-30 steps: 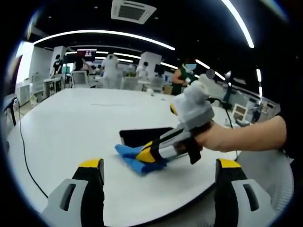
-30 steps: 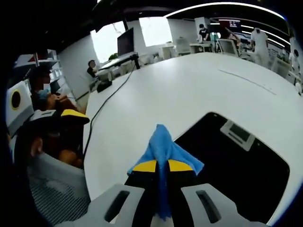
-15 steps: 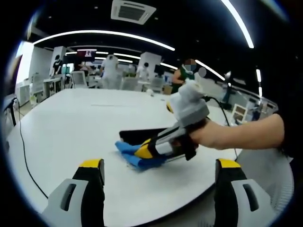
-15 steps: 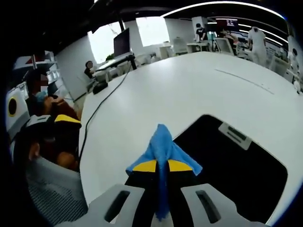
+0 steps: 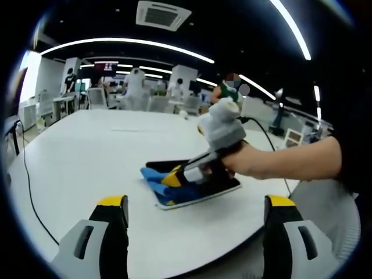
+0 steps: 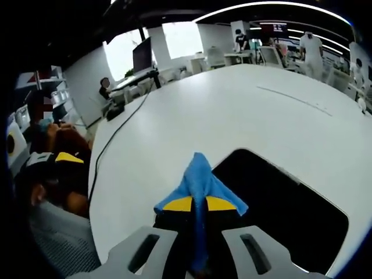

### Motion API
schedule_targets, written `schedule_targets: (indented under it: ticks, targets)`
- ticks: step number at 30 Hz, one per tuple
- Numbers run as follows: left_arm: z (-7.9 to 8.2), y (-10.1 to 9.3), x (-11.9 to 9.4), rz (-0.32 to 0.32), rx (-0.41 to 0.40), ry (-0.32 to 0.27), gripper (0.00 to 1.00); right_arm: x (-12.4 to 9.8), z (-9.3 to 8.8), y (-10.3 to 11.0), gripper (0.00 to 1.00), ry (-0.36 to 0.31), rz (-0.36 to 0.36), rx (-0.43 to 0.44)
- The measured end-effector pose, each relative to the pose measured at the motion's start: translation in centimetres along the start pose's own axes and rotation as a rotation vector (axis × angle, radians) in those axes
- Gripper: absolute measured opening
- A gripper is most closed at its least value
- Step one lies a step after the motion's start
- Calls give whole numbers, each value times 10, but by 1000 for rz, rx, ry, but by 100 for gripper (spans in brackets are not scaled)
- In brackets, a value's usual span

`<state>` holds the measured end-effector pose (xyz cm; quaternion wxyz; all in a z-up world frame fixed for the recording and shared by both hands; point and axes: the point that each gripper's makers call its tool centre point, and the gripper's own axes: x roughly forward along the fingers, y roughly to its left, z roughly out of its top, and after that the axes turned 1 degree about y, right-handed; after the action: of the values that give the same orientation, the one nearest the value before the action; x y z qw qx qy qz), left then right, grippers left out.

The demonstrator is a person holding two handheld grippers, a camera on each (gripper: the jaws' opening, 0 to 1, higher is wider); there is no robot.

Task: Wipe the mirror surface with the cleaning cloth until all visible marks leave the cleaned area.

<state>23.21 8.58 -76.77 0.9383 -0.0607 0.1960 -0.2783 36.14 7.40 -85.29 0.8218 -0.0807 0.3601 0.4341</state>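
Left gripper view looks across a broad white round-edged surface (image 5: 75,157), where a flat rectangular mirror with a dark reflecting face and a pale rim (image 5: 218,187) lies near the close edge. The left hand-held gripper (image 5: 196,229) hangs above the near rim of that surface with its two grey, yellow-tipped jaws spread wide apart and nothing between them. Beyond it, the right hand-held gripper (image 5: 172,177), gripped by a person's hand (image 5: 247,163), reaches in from the right and presses a crumpled blue cleaning cloth (image 5: 156,180) onto the left end of the mirror. Right gripper view shows the same right hand-held gripper (image 6: 198,203) from behind its jaws, which are drawn together and clamped on the blue cleaning cloth (image 6: 199,174); a fold of it rises between the yellow tips and a strip trails back between the grey fingers. The cloth sits at the near left corner of the mirror (image 6: 290,209), whose black face stretches away to the right. A thin black cable (image 6: 113,142) runs across the white surface (image 6: 232,110) toward distant desks.
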Motion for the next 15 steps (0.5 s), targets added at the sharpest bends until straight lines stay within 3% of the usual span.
schedule_targets:
  ticks: [8,15]
  targets:
    - [-1,-1,1,-5,0,6,97,6,10,-18,1,-15,-11,54]
    - [-2,-1,1,-7,-1,11,97,10,16,-26,1,-18,-33,27]
